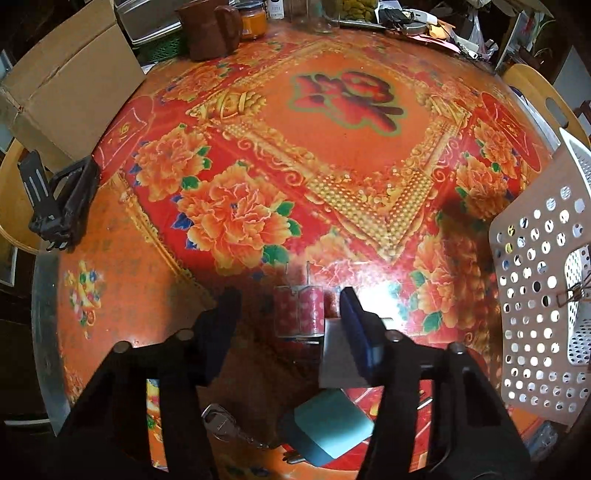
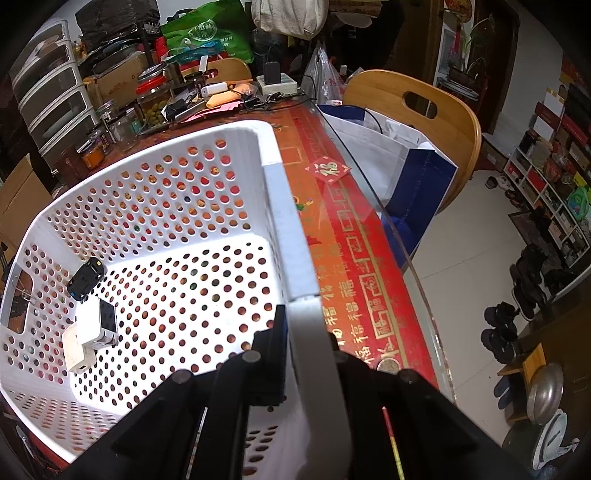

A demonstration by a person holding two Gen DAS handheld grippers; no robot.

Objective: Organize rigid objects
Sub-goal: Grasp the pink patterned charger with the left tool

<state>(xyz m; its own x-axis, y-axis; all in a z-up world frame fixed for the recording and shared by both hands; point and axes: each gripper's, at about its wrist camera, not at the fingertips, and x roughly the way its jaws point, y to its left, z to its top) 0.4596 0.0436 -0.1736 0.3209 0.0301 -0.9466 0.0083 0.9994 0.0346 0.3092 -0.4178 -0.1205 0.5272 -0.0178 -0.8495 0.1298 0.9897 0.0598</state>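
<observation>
Left tongs point(image 1: 284, 317) spread apart above the tabletop point(image 1: 332, 129), clamped on nothing. Between their fingers, a small red patterned cylinder point(image 1: 298, 312) standing upright on the floral cover, closer to the right finger, with no visible contact on either side. Just beside that finger, a flat grey-white piece point(image 1: 338, 354) lying on the cover. Nearer the camera, a light blue block point(image 1: 330, 424) between the tong arms, and a metal clasp point(image 1: 221, 424) to its left. Off to the left edge, a black folded stand point(image 1: 61, 203); behind it, a cardboard box point(image 1: 70, 85). At the far side, a brown jug point(image 1: 208, 29) among jars. At the right edge, the white perforated basket point(image 1: 535, 295) tilted up off the cover.

Right tongs point(image 2: 310, 332) closed on the basket point(image 2: 166, 221), one finger inside the wall and the other outside, pinching the rim. Inside, against the far left wall, a black gadget point(image 2: 86, 277), a white and black cube point(image 2: 101, 321) just below it, and a cream charger point(image 2: 79, 349) touching the cube. Beyond the tabletop's glass edge, a wooden chair point(image 2: 424, 107) carrying a white and blue bag point(image 2: 402, 162).
</observation>
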